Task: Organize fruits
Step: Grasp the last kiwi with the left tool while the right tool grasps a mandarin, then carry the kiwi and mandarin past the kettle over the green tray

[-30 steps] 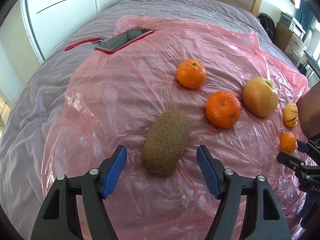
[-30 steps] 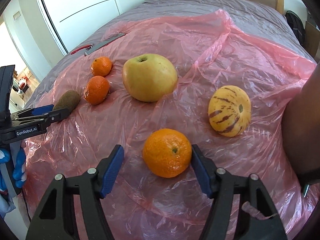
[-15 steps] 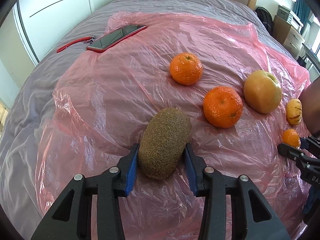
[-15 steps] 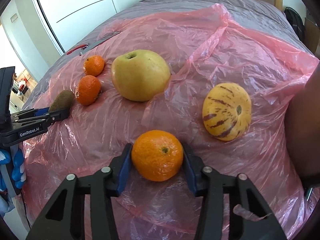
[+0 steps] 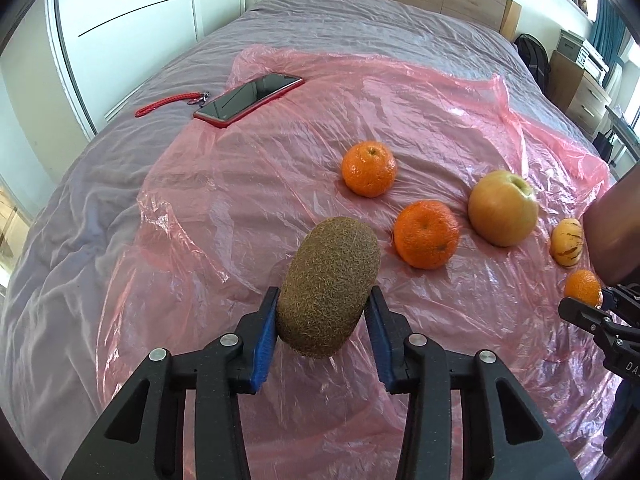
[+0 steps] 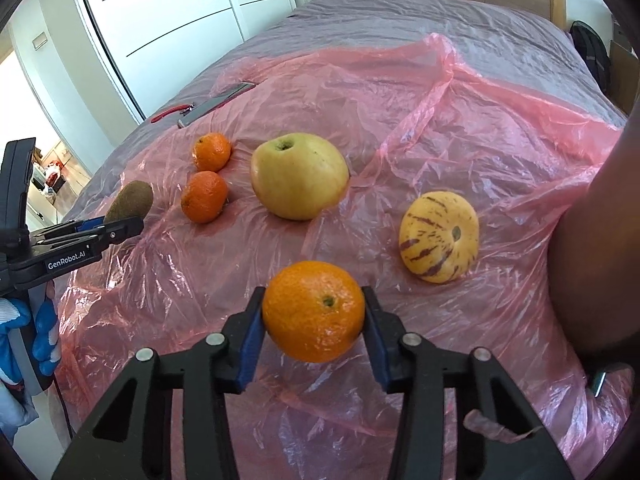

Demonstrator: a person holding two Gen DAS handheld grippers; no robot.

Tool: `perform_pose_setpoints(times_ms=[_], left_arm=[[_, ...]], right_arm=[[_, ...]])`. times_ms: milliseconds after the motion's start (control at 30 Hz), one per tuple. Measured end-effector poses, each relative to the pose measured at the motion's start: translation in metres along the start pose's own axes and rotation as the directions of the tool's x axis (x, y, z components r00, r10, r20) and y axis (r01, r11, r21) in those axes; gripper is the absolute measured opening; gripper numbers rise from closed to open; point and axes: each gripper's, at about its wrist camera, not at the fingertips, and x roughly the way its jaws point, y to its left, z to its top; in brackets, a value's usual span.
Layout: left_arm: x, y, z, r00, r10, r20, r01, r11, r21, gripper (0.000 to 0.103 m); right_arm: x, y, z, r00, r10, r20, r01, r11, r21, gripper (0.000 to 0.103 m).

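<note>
Clearly both claws are loaded. Between the blue pads of the left gripper (image 5: 323,318) sits the kiwi (image 5: 329,286), clenched across its lower half with its long axis leaning toward one o'clock; whether it has cleared the pink plastic sheet (image 5: 248,200) I cannot tell for sure, though it seems raised. The right gripper (image 6: 314,330) is clamped on a mandarin (image 6: 314,311), its stem dimple facing the camera, and this fruit too looks held just above the sheet.

Outward from the left claw, at one o'clock, lies a second mandarin (image 5: 426,235), with a third mandarin (image 5: 369,168) beyond it at twelve and the yellow-green apple (image 5: 503,208) at two. At three o'clock, near the frame edge, is the striped yellow fruit (image 5: 567,242). From the right claw, that striped fruit is at two o'clock and the apple at twelve. A phone (image 5: 248,99) and a red lanyard (image 5: 168,104) lie at eleven on the grey bedcover (image 5: 80,208).

So the pick step appears done for both hands; grouping is what remains. The next move probably calls for carrying the held mandarin over beside its two fellows and setting the kiwi apart, gently, since round fruit may roll on slick, crinkled plastic.
</note>
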Motion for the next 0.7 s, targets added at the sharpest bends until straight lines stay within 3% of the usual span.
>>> perform_pose_setpoints(times_ms=[333, 700], left_arm=[[-0.043, -0.027, -0.02, 0.998, -0.054, 0.028, 0.054, 0.999, 0.0, 0.037], [-0.086, -0.077, -0.063, 0.991, -0.132, 0.013, 0.131, 0.99, 0.051, 0.037]], right_arm=[[-0.047, 0.013, -0.032, 0.999, 0.033, 0.008, -0.032, 0.999, -0.02, 0.011], [-0.094, -0.005, -0.082, 1.0, 0.016, -0.007, -0.016, 0.998, 0.065, 0.011]])
